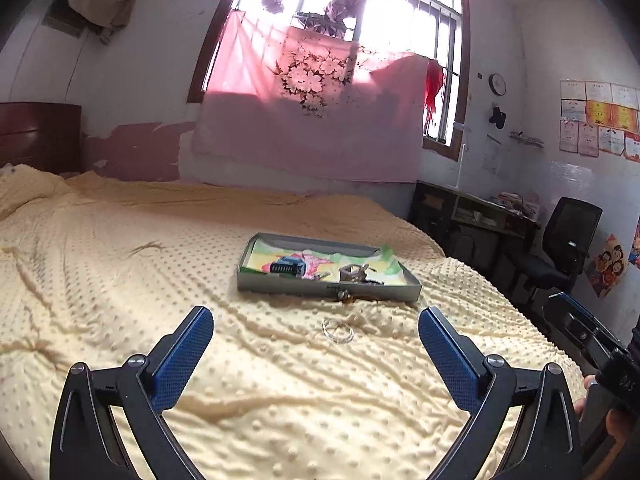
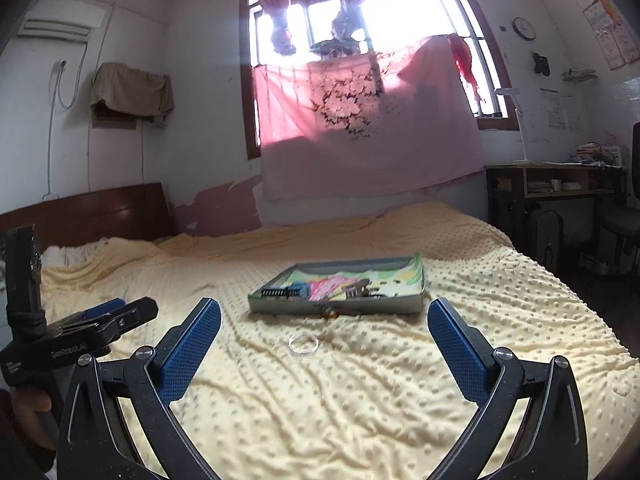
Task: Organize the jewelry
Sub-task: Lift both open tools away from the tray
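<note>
Currently I hold the left gripper [image 1: 316,354] and right gripper [image 2: 324,350] released, and the clear bangle [image 2: 303,343] lies flat on the bed [image 2: 360,400] just before the tray [image 2: 336,305], centred ahead of both grippers, neither clearly nearer.

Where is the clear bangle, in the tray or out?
Out. The bangle lies flat on the yellow blanket, in front of the tray.
</note>
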### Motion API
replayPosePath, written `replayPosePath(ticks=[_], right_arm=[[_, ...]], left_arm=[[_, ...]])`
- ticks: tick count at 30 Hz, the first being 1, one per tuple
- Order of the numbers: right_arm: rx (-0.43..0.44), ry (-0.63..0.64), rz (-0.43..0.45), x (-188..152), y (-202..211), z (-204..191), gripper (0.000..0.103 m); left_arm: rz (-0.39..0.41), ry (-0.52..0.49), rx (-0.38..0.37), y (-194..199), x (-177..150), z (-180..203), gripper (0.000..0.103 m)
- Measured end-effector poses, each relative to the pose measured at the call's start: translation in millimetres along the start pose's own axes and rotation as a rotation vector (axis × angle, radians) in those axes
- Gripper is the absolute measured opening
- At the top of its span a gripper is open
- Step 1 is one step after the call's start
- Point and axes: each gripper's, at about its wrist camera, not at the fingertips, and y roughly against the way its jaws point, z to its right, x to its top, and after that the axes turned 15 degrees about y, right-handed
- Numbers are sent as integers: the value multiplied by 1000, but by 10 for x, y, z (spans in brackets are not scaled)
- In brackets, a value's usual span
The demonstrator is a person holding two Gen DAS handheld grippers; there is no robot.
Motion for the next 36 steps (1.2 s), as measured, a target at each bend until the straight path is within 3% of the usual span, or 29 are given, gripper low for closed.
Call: replayPosePath(ticks=[4, 17, 25, 36], right_arm=[[-26, 60, -38, -99, 223, -97, 102], [-77, 2, -109, -370, 365, -105, 102], [-63, 7, -103, -258, 136, -46, 102], [-37, 16, -54, 104, -443, 287, 102]], left_arm=[[19, 16, 17, 155, -135, -85, 103], [-6, -20, 78, 237, -439, -164, 103], [-29, 7, 60, 98, -197, -117, 103], [-19, -20, 94, -453, 246, -23, 103]])
